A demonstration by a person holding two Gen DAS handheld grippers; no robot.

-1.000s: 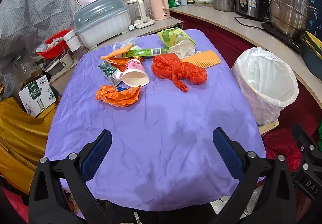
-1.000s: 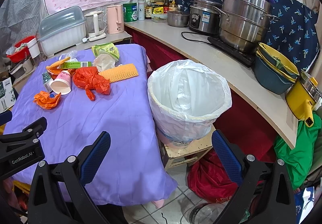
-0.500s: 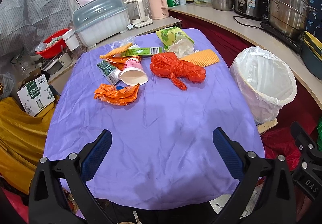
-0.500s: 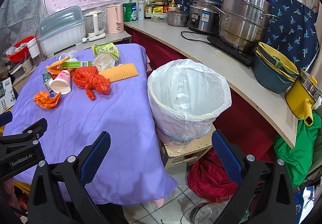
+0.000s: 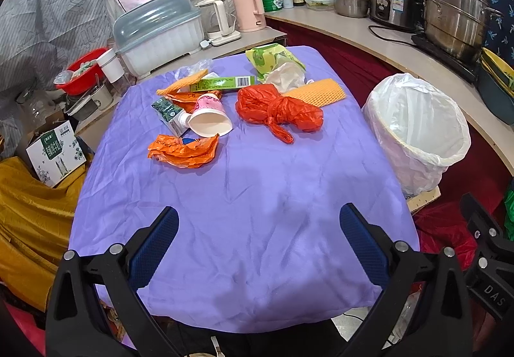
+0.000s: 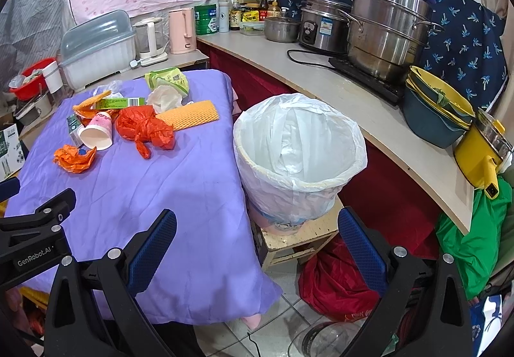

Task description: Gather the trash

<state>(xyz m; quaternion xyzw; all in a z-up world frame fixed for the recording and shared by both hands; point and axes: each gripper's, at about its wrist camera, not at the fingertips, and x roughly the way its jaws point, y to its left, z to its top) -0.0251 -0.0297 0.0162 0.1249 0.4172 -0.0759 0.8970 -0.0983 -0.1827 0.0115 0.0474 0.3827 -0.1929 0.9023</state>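
Trash lies at the far half of a purple-covered table (image 5: pixel 244 196): a red plastic bag (image 5: pixel 278 111), a tipped paper cup (image 5: pixel 210 119), an orange wrapper (image 5: pixel 183 151), a small green carton (image 5: pixel 168 114), an orange foam mesh (image 5: pixel 318 92), a green box (image 5: pixel 221 83), a white tissue (image 5: pixel 286 77) and a green packet (image 5: pixel 270 56). A white-lined bin (image 6: pixel 297 158) stands right of the table on a low stool (image 6: pixel 298 238). My left gripper (image 5: pixel 258 244) is open and empty above the table's near part. My right gripper (image 6: pixel 257 248) is open and empty, near the bin.
A counter (image 6: pixel 353 93) runs along the right with steel pots (image 6: pixel 385 32), a rice cooker (image 6: pixel 321 24) and stacked bowls (image 6: pixel 437 109). A covered dish rack (image 5: pixel 159 32), kettles and bottles stand behind the table. A cardboard box (image 5: pixel 56 148) and yellow cloth lie at left.
Both grippers have stayed open. The left view has shifted very slightly; the trash has not moved.
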